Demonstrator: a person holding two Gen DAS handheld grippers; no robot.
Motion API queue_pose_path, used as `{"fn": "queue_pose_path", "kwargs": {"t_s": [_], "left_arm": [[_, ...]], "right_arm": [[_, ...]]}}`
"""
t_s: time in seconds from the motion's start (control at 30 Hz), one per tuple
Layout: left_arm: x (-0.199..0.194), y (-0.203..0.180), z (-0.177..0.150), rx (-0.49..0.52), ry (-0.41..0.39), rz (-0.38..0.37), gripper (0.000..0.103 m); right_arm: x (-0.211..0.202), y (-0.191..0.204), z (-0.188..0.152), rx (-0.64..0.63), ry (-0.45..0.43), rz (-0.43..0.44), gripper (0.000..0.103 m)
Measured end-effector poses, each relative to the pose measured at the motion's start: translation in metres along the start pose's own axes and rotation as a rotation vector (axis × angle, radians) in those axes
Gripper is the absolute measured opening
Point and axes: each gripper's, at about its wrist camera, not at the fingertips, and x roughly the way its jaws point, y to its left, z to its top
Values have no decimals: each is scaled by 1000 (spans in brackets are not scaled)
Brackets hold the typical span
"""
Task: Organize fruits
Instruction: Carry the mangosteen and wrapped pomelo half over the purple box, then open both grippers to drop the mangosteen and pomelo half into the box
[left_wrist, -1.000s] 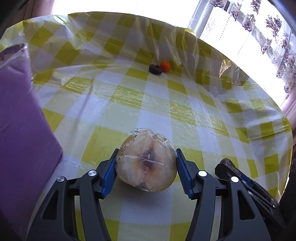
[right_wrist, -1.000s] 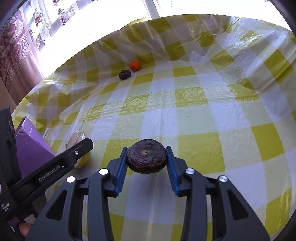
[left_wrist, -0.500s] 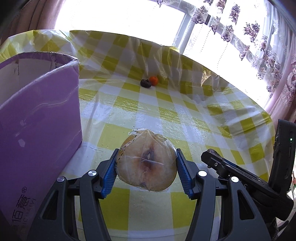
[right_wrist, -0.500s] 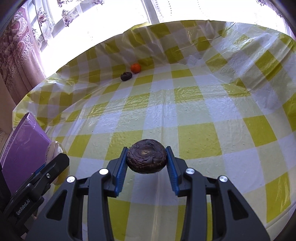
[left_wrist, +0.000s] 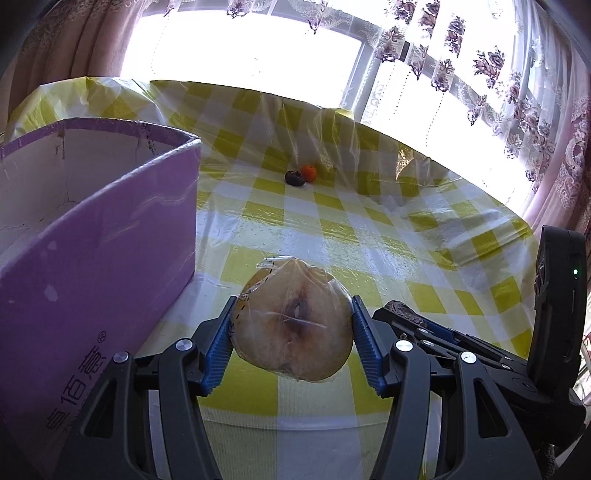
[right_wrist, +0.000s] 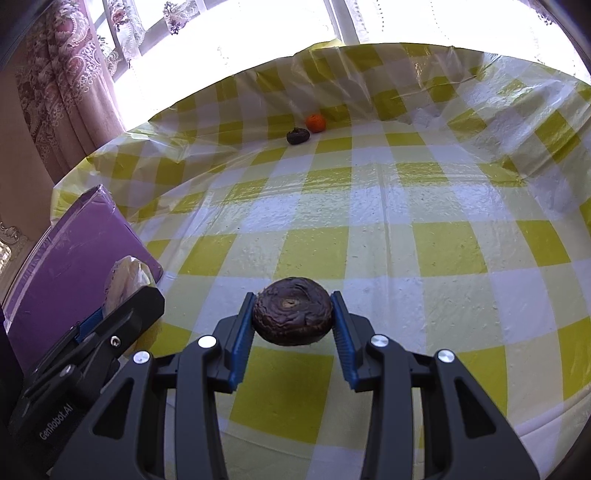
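Observation:
My left gripper (left_wrist: 291, 332) is shut on a half pear wrapped in clear film (left_wrist: 291, 321), held above the table beside the purple box (left_wrist: 92, 251). The box is open at the top and stands to the left. My right gripper (right_wrist: 293, 321) is shut on a dark wrinkled fruit (right_wrist: 293, 312), held above the checked cloth. The left gripper and its wrapped pear (right_wrist: 125, 280) show at the lower left of the right wrist view. At the far side lie a small orange (left_wrist: 308, 172) and another dark fruit (left_wrist: 294, 178), touching each other.
The table wears a yellow and white checked plastic cloth (right_wrist: 406, 221) that rises in folds at the far edge. Bright windows with floral curtains (left_wrist: 517, 92) stand behind. The right gripper's body (left_wrist: 554, 332) is close on the right of the left wrist view.
Both grippers have risen and tilted up with their fruits held. The purple box's open top has come into the left wrist view. The right gripper now shows larger beside the left.

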Motion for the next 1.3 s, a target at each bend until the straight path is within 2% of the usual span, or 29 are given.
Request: {"fn": "queue_pose_path", "kwargs": {"t_s": [0.13,0.37,0.47,0.6,0.7,0.87,1.1,1.3], "left_arm": [[-44,1,-1,11,-90,-11,56],[-135,19,10,-5,-314,23,56],[-174,36,15,-35,-402,76,56],[-214,60,18,-83,-492,206,56],[-227,85,19,-150,-487,287,56],[-227,124,17,-271,-412,390,56],[-219,159,9,-351,-341,485,56],[-210,174,0,-378,-286,519,56]], "right_arm": [[-10,17,-5,-4,-12,72,40],[-46,89,2,-152,-85,223,40],[-67,126,6,-236,-138,283,40],[-86,173,14,-324,-173,365,41],[-90,207,16,-384,-174,413,41],[-85,256,10,-491,-147,445,41],[-57,297,-6,-603,-69,408,42],[-36,315,-26,-703,-9,368,42]]}}
